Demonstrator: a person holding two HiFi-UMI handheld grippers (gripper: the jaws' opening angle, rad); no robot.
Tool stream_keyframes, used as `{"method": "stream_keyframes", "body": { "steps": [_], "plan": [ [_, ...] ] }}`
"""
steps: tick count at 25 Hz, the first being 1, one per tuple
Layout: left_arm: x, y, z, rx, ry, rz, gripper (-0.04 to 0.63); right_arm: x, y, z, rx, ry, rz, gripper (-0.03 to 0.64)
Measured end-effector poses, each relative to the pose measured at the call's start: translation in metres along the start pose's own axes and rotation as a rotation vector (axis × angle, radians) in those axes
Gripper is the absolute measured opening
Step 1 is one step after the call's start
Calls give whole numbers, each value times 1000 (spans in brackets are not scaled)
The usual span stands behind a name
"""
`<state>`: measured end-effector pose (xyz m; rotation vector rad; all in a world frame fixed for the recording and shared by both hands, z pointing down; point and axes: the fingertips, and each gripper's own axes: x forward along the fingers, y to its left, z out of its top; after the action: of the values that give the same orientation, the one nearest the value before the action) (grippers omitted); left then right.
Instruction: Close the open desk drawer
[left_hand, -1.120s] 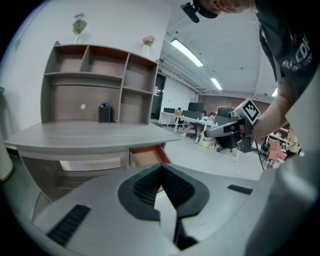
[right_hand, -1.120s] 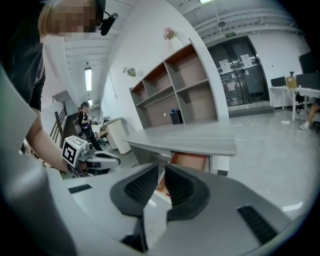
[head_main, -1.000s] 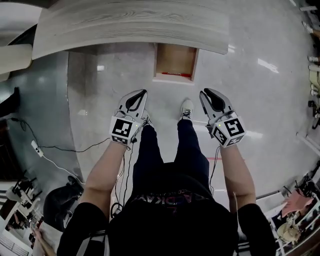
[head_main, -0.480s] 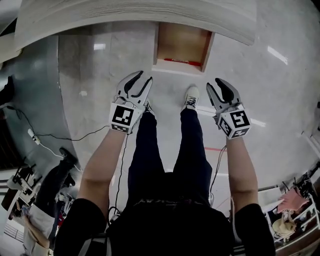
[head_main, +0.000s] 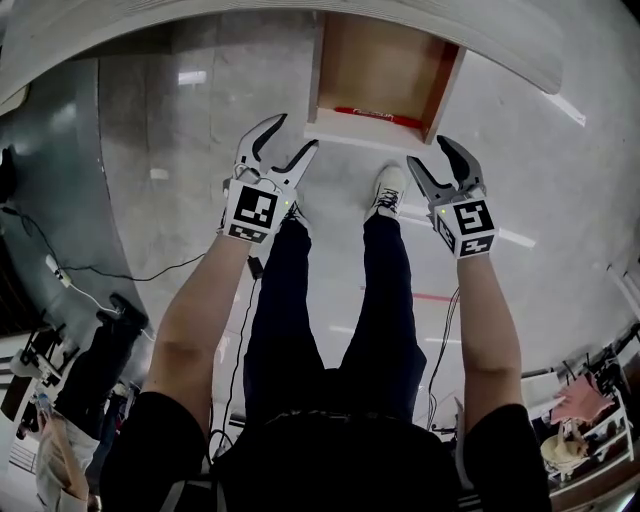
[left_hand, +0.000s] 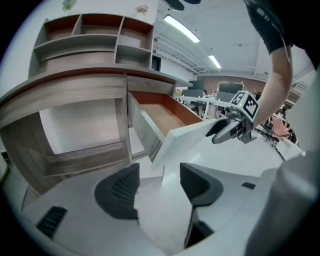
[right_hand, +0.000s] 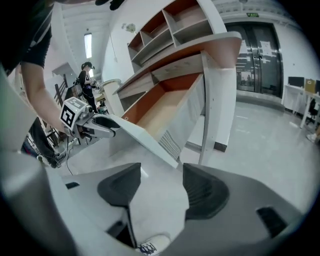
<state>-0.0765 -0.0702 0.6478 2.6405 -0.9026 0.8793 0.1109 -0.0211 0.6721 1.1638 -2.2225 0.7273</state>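
Head view: our left claw (head_main: 293, 132) and right claw (head_main: 428, 150) hang near the open brown wooden drawer (head_main: 365, 128) under the pale wooden bench (head_main: 500, 30). Left gripper view: we see that claw opening, empty. Right gripper view: opening too, empty.

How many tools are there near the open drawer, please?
2. The left tool is by the left front corner of the drawer, the right tool by its right corner; both have jaws opening with nothing between them. None seems hidden.
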Motion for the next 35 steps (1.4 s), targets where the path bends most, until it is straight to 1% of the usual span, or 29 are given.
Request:
{"method": "stream_keyframes", "body": {
  "steps": [3,10,13,14,18,27,35],
  "plan": [
    [12,0,3,1,-23,-7,249,13,-2,-1,-31,1,-5,267],
    [31,-3,25,17,-87,-38,245,32,-9,16,-27,-43,-40,265],
    [32,-6,29,18,-99,-46,229,35,-9,22,-17,-63,-40,256],
    [32,-7,28,13,-99,-44,223,36,-10,23,-6,-67,-42,236],
    [29,-7,26,-18,-87,-28,210,35,-8,22,25,-71,-50,222],
    [16,-6,38,-72,-115,-1,206,22,0,32,68,-100,-48,213],
    [0,-8,54,-119,-146,12,199,3,9,43,132,-137,-59,206]
  ]
}}
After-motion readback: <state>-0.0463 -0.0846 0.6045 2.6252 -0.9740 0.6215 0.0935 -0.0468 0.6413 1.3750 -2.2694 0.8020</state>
